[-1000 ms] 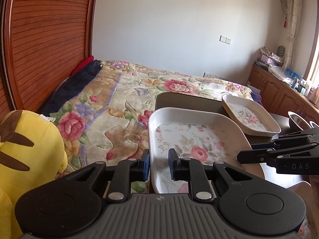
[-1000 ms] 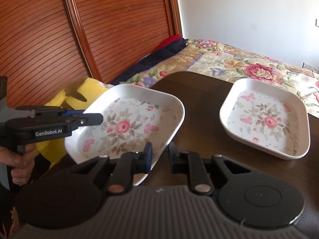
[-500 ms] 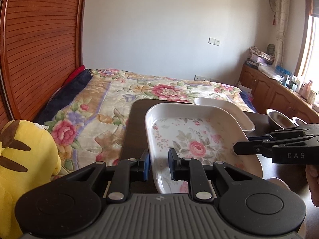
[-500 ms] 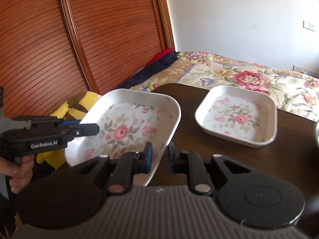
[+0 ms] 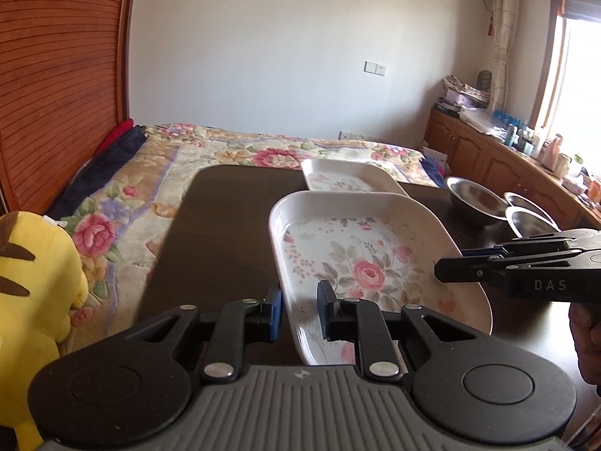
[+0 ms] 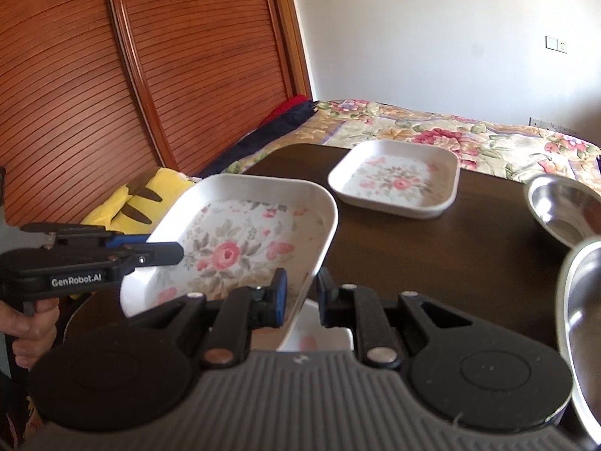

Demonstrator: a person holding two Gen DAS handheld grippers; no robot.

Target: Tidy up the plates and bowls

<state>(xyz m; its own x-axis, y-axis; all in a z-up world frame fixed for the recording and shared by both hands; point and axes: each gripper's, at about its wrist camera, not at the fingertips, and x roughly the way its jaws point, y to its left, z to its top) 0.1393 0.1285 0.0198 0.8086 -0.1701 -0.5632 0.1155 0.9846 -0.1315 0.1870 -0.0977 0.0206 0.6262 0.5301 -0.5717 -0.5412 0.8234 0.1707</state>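
Left wrist view. The left tool (image 5: 298, 310) was clenched on the near rim of the floral plate (image 5: 360, 263), one finger outside the wall and one inside. The right tool (image 5: 456, 268) gripped the plate's right rim; the hand (image 5: 586, 342) holding it showed at the frame edge. The plate appeared to be carried clear above the dark worktop (image 5: 225, 225), roughly level. A second floral plate (image 5: 345, 178) lay on the worktop beyond it, with two steel bowls (image 5: 477, 201) to the right. Judged step: transport of the held plate toward its matching mate for stacking.

Right wrist view. The right tool (image 6: 300, 297) was closed on the plate's edge, the plate (image 6: 240, 240) tilted up toward the left tool (image 6: 165, 253) at the opposite rim. A third white floral dish (image 6: 323, 334) sat directly beneath the held one, mostly hidden; whether it touched the plate could not be told. The second plate (image 6: 398, 182) rested well apart on the worktop (image 6: 432, 248), and the steel bowls (image 6: 563, 206) stood at right.

Next move, as judged: both tools must travel together and keep the plate level, then centre it over the second plate before lowering, corners aligned.

Plate: white, rounded-square, shallow raised wall, pink rose print, empty.
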